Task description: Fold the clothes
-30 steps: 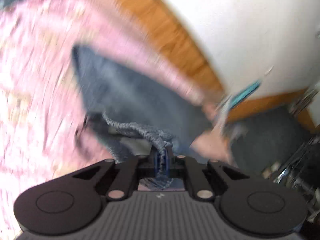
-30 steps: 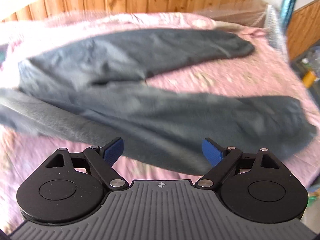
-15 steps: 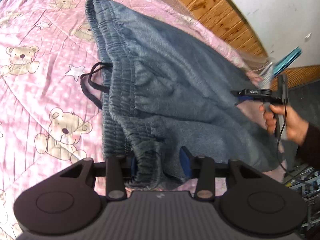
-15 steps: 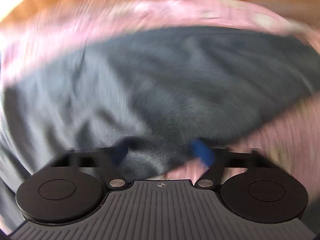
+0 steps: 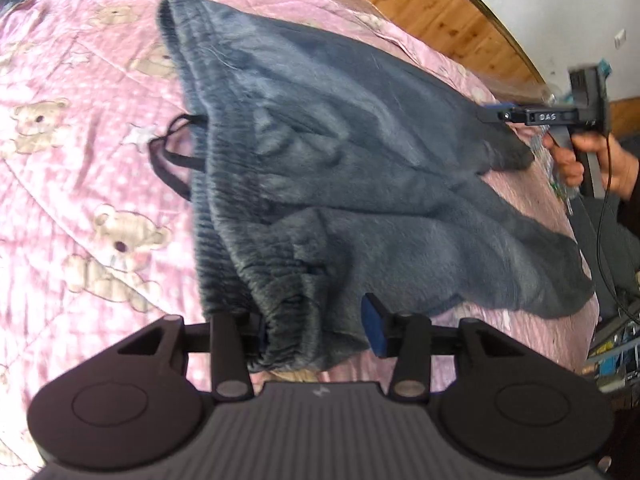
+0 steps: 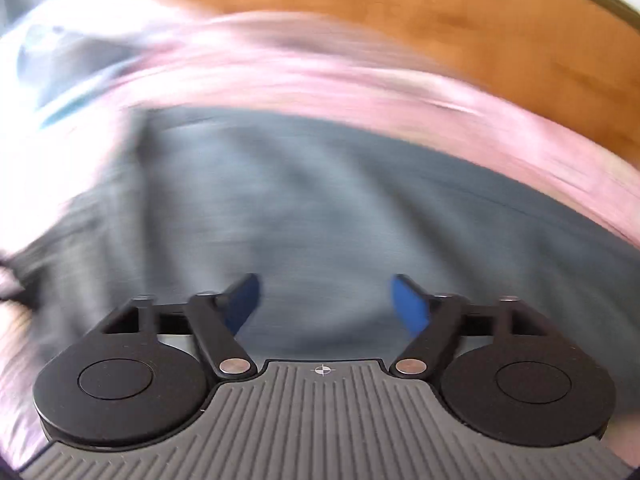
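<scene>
Trousers on bedspread — both tools opening.

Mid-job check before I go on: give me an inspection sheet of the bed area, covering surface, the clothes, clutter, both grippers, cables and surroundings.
Surface: pink bedspread printed with teddy bears, quilted.
Job's things: grey fleece trousers lying on the bedspread, waistband toward the left wrist camera, black drawstring loose on the bedspread.
Clutter: blurred items past the bed's far edge, too unclear to name.
Grippers: left gripper jaws opening, waistband corner between them, right pad clear of the cloth. right gripper jaws opening, nothing between them, above the trousers; view blurred.
Cables: black cable hanging from the right gripper's handle.
Surroundings: wood-panelled wall, white wall above.
</scene>
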`<state>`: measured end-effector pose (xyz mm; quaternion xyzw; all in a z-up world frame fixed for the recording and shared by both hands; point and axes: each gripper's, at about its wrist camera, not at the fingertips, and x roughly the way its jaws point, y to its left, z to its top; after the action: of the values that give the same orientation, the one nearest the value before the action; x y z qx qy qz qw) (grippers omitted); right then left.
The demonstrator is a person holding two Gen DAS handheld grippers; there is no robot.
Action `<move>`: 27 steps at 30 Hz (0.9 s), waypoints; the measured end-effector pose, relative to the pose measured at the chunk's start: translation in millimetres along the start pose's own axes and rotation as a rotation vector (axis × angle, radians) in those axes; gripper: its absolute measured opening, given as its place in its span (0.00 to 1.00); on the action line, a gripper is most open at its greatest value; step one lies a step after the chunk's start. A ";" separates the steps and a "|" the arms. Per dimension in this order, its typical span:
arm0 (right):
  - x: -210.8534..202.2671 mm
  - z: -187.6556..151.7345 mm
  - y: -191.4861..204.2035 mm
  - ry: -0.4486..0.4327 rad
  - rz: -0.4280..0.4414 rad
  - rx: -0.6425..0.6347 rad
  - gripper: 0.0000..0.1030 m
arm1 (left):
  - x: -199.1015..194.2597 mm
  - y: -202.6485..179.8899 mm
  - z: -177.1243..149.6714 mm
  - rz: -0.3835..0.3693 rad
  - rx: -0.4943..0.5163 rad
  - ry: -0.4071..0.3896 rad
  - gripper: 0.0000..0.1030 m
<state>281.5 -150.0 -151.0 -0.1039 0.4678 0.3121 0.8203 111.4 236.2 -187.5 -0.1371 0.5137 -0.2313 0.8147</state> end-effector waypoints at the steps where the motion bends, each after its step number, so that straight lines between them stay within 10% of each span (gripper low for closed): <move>1: 11.9 6.2 17.5 0.003 0.044 -0.045 0.77 | 0.7 0.8 0.0 0.000 -0.009 -0.007 0.42; 5: 55.8 23.2 81.6 0.034 0.184 -0.187 0.68 | -0.8 4.5 -1.3 0.000 -0.034 -0.026 0.41; 8: 79.2 31.2 99.0 0.086 0.153 -0.266 0.01 | -4.1 5.5 -2.3 0.004 -0.002 -0.025 0.41; 9: 85.0 35.4 100.2 0.097 0.120 -0.287 0.00 | -5.7 6.3 -2.0 0.004 0.008 -0.026 0.41; 17: 87.4 64.9 55.6 0.054 0.010 -0.087 0.00 | -9.9 15.3 8.7 -0.039 0.019 -0.099 0.58; 19: 92.6 60.6 49.7 0.069 0.021 -0.018 0.01 | -4.7 13.2 10.5 -0.064 0.046 -0.091 0.55; 20: 93.3 57.4 46.6 0.070 0.011 0.005 0.04 | -1.9 12.2 11.3 -0.084 0.064 -0.081 0.37; 21: 92.6 53.9 43.8 0.065 -0.003 0.029 0.17 | 1.1 10.8 12.5 -0.094 0.085 -0.057 0.09; 27: -19.5 -2.1 40.7 -0.103 -0.264 0.122 0.77 | -102.5 15.3 57.2 -0.330 -0.248 -0.073 0.07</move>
<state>248.1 -127.3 -131.0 -0.0983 0.4254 0.1774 0.8820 129.1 301.5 -90.4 -0.3269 0.4791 -0.2912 0.7608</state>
